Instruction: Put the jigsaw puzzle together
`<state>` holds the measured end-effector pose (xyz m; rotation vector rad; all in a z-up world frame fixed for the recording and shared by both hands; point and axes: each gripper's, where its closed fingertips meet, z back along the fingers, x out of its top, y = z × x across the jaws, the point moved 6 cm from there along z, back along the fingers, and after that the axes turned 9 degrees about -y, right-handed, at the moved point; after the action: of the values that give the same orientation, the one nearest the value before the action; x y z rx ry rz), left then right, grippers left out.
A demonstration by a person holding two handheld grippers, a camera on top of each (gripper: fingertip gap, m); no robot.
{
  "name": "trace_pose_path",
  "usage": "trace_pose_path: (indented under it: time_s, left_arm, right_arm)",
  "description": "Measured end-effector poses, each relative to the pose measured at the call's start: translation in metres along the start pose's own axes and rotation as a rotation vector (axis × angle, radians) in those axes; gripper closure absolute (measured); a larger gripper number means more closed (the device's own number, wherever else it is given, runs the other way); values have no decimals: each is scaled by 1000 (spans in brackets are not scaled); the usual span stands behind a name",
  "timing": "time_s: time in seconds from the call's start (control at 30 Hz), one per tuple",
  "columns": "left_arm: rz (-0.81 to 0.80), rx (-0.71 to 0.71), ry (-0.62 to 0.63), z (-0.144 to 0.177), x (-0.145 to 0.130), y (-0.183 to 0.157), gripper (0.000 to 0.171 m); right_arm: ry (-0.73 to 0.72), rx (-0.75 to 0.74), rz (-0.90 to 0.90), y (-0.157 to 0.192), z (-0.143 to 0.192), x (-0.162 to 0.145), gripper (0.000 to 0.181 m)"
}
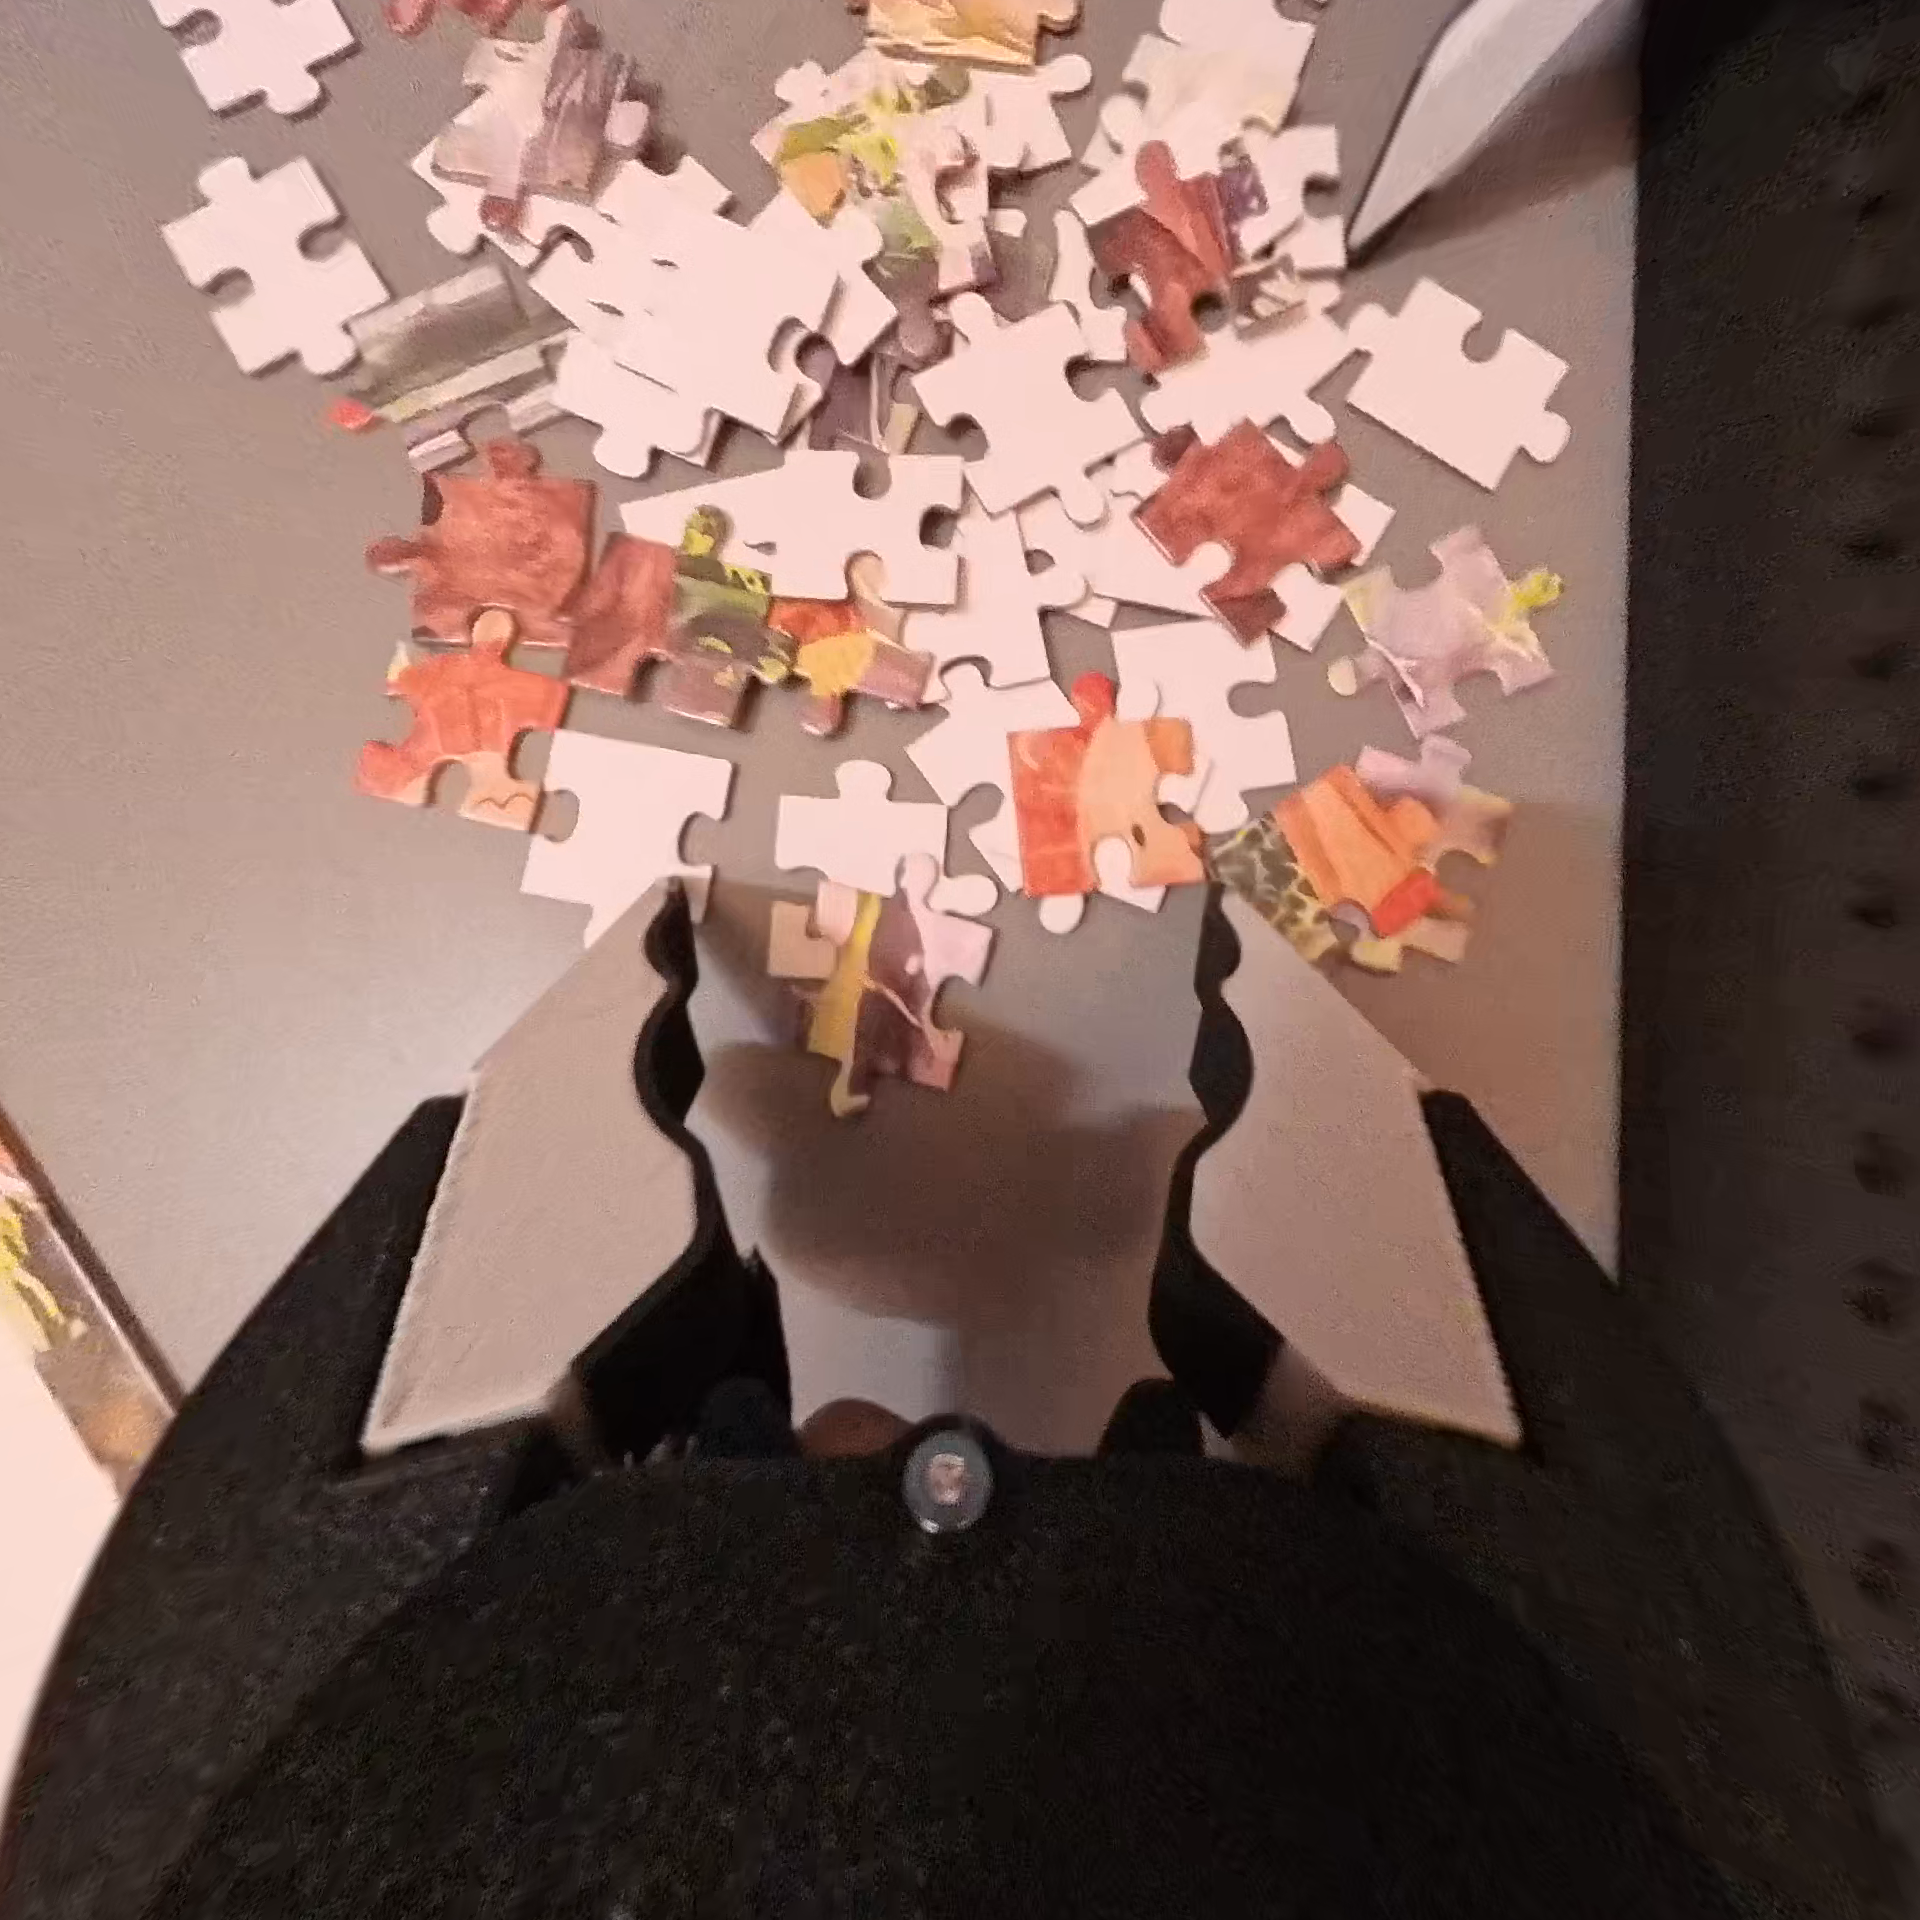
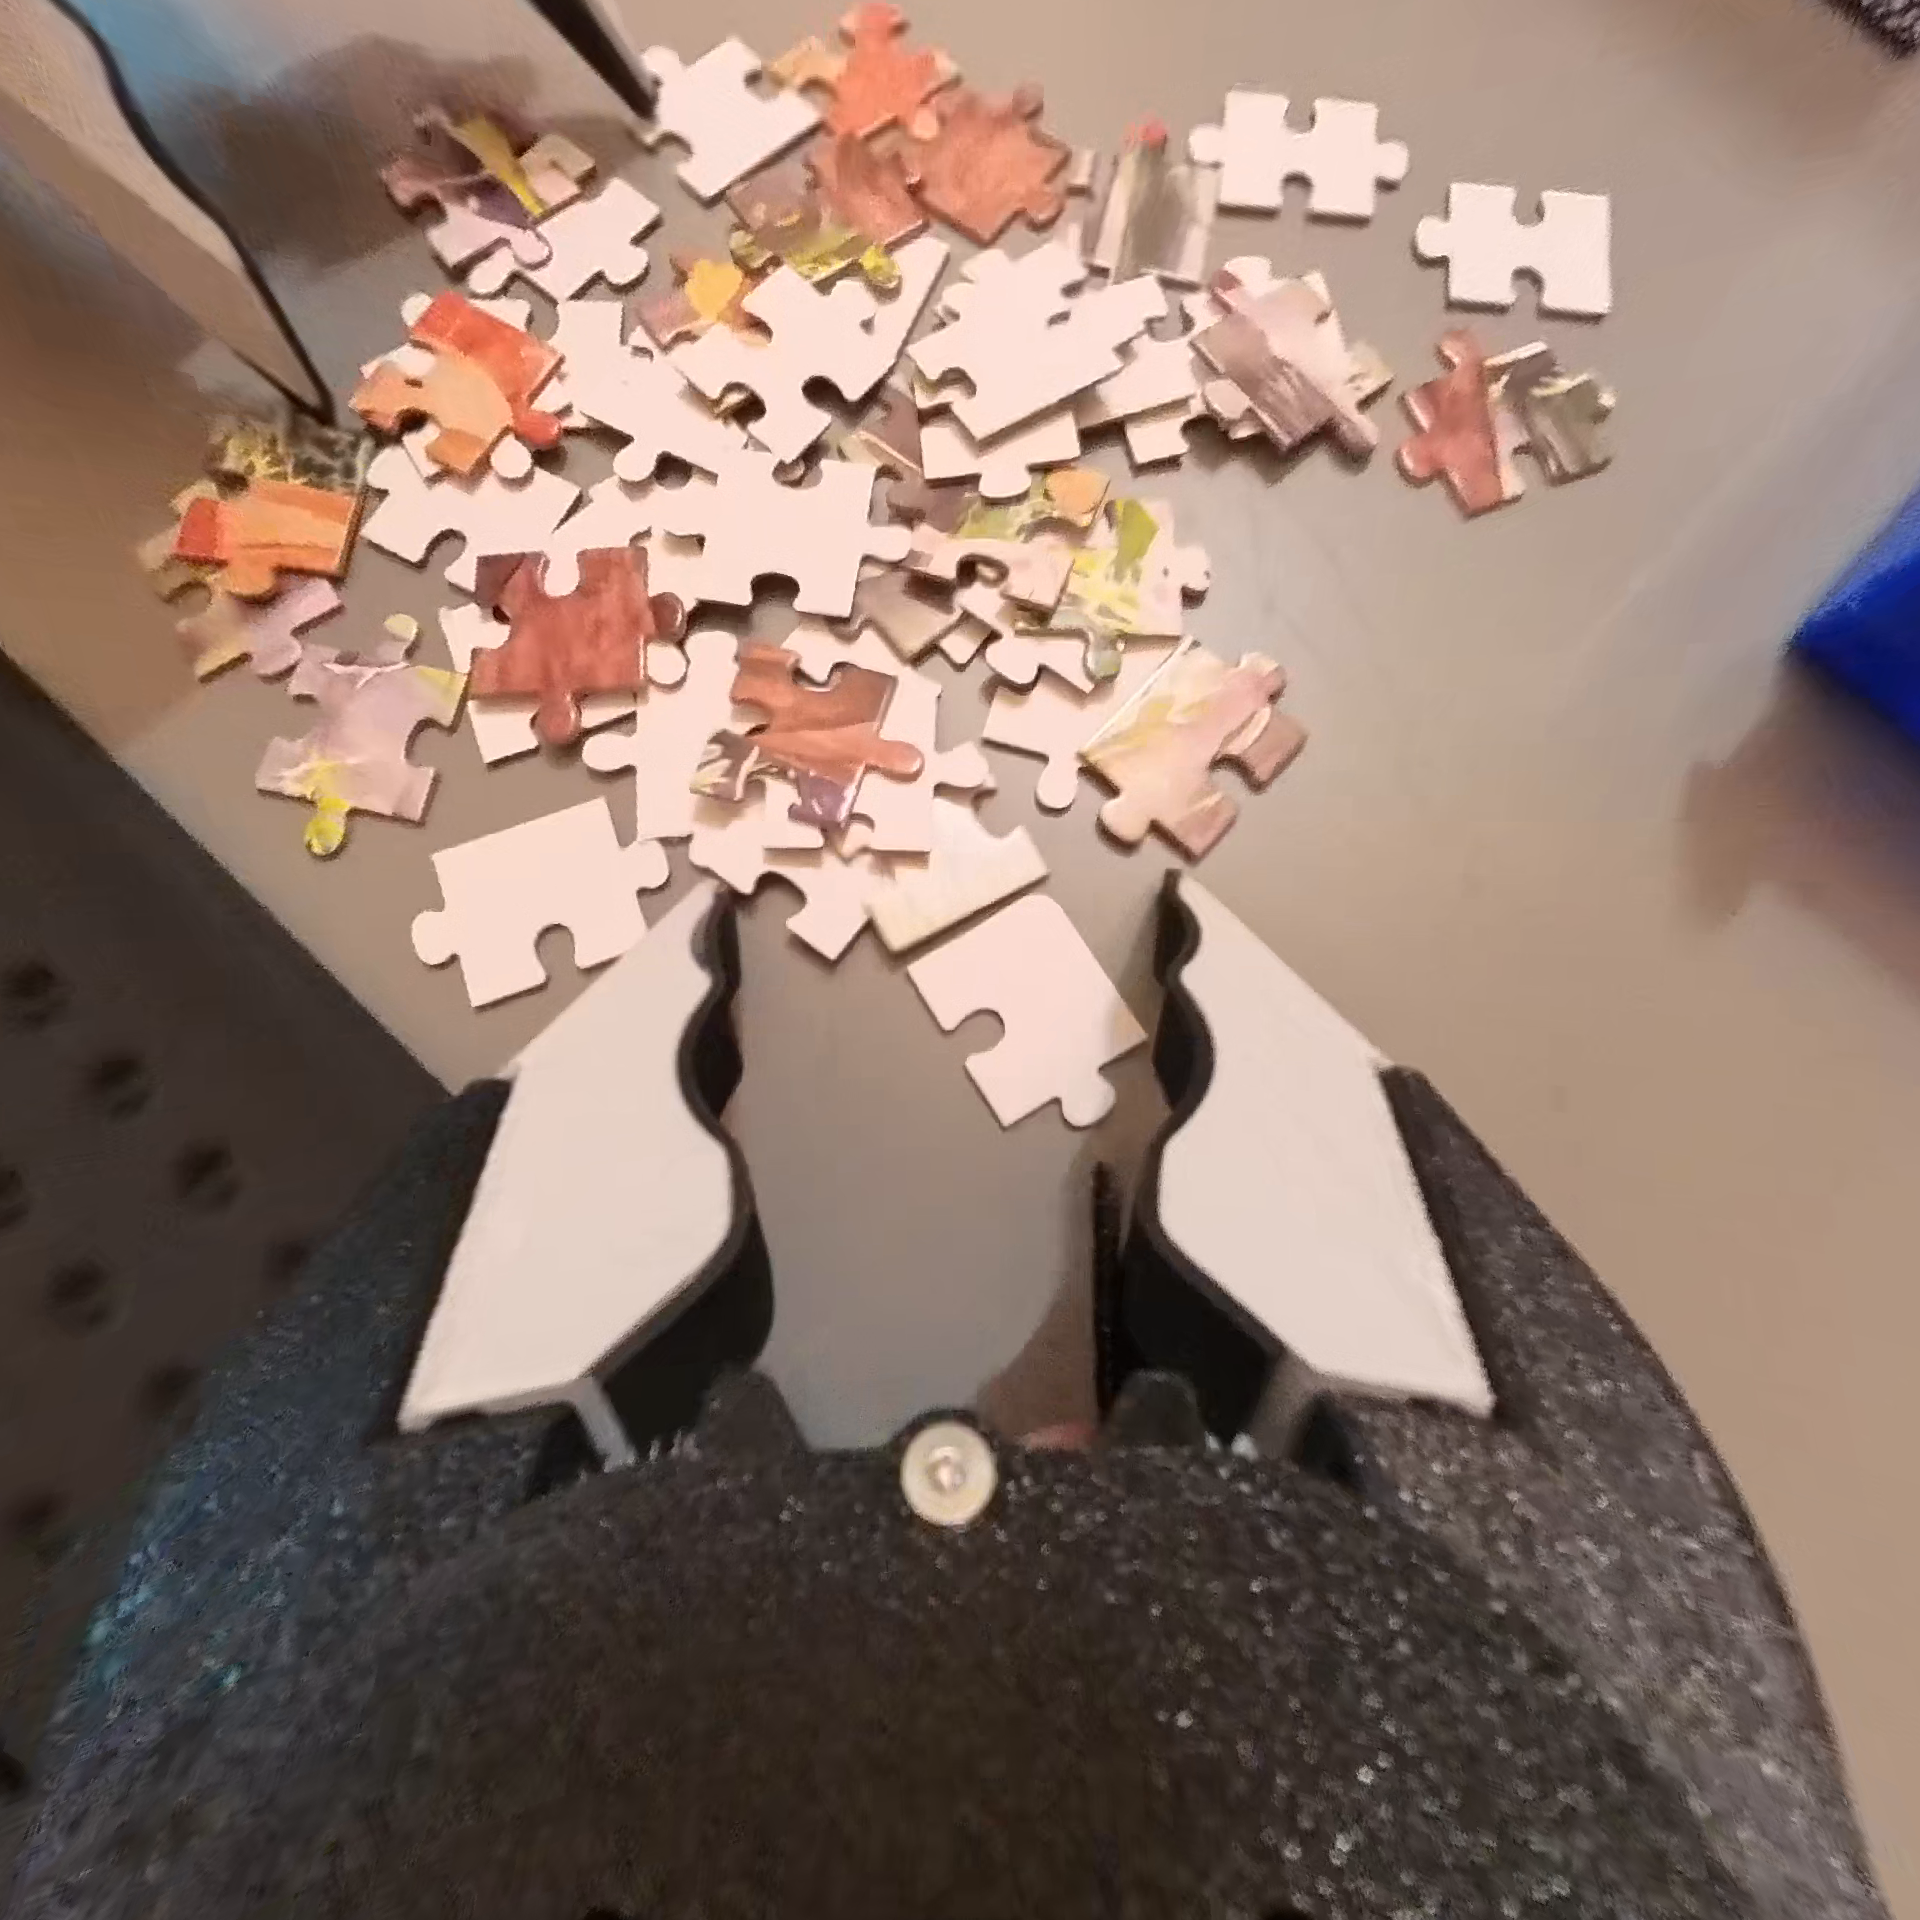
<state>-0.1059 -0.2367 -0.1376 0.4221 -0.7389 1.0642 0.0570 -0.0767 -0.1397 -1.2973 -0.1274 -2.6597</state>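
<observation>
A loose heap of jigsaw pieces (image 1: 883,436) lies on the grey table; many are face down and white, others show red, orange, purple and yellow print. My left gripper (image 1: 940,904) is open and empty, just short of the heap, with a purple-and-yellow piece (image 1: 883,987) lying between its fingers. My right gripper (image 2: 945,899) is open and empty at the near edge of the same heap (image 2: 790,468), with a white face-down piece (image 2: 1023,1003) between its fingers. The left gripper's fingers (image 2: 187,239) show at the upper left of the right wrist view, touching the heap's edge.
A black perforated board (image 1: 1787,727) borders the table on the right in the left wrist view and at the lower left in the right wrist view (image 2: 125,1039). A printed box or picture edge (image 1: 62,1309) lies at far left. A blue object (image 2: 1870,613) sits at right.
</observation>
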Motion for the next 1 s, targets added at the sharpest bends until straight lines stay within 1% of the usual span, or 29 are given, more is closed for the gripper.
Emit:
trace_pose_path:
  time_s: [0.1, 0.13, 0.17, 0.2, 0.3, 0.33, 0.37, 0.43, 0.47, 0.53, 0.57, 0.6, 0.63, 0.67, 0.7, 0.77, 0.8, 0.87, 0.9, 0.93, 0.97, 1.0]
  left_arm:
    - [-6, 29, -83, -11, 6, 2, 74]
    - [-3, 28, -106, -16, 10, 1, 74]
    - [-8, 19, -118, -19, 13, 0, 76]
    - [-14, 16, -123, -23, 16, -1, 77]
    - [-27, -1, -149, -37, 28, -5, 78]
    - [-39, -24, -149, -40, 32, -8, 75]
    - [-50, -37, -149, -43, 35, -11, 79]
    - [-66, -48, -152, -48, 39, -16, 88]
    - [-75, -63, -154, -49, 40, -19, 86]
    - [-81, -78, -151, -49, 40, -21, 86]
    - [-76, -75, -152, -49, 40, -20, 86]
    - [-78, -61, -156, -47, 40, -18, 87]
    - [-86, -25, -172, -45, 41, -12, 97]
    - [-93, 27, -206, -40, 44, -5, 123]
    - [-90, 50, -256, -32, 50, 0, 128]
    - [-51, 62, -396, -11, 66, 6, 148]
    - [-37, 65, -471, 1, 75, 8, 152]
    - [-19, 89, -576, 23, 86, 11, 151]
    - [-10, 106, -592, 30, 87, 13, 145]
    - [-1, 121, -583, 35, 85, 16, 138]
    - [12, 134, -552, 37, 80, 19, 131]
    - [27, 132, -499, 36, 71, 21, 124]
  right_arm:
    - [9, 14, 3, -1, -5, 4, 103]
    - [11, 32, 12, 0, -8, 7, 107]
    - [6, 45, 22, 0, -11, 11, 123]
    - [-3, 42, 32, 1, -18, 15, 118]
    - [-21, 129, 83, 13, -38, 29, 116]
    - [-25, 146, 83, 13, -42, 33, 121]
    - [-32, 128, 70, 11, -49, 37, 126]
    - [-56, 148, 55, 14, -60, 45, 132]
    - [-58, 165, 79, 18, -63, 48, 125]
    - [-50, 178, 101, 21, -68, 51, 119]
    - [-51, 175, 94, 21, -70, 53, 119]
    - [-51, 173, 92, 20, -70, 53, 125]
    - [-51, 183, 91, 20, -69, 54, 140]
    - [-58, 205, 83, 22, -67, 55, 144]
    - [-87, 192, 73, 21, -63, 59, 144]
    - [-171, 163, 79, 20, -50, 74, 144]
    - [-229, 138, 88, 19, -40, 84, 144]
    - [-354, 95, 95, 17, -17, 106, 144]
    - [-407, 83, 84, 16, -6, 114, 144]
    - [-430, 79, 58, 14, 2, 118, 144]
    - [-412, 63, 27, 9, 5, 117, 140]
    - [-354, 44, -3, 4, 2, 109, 127]
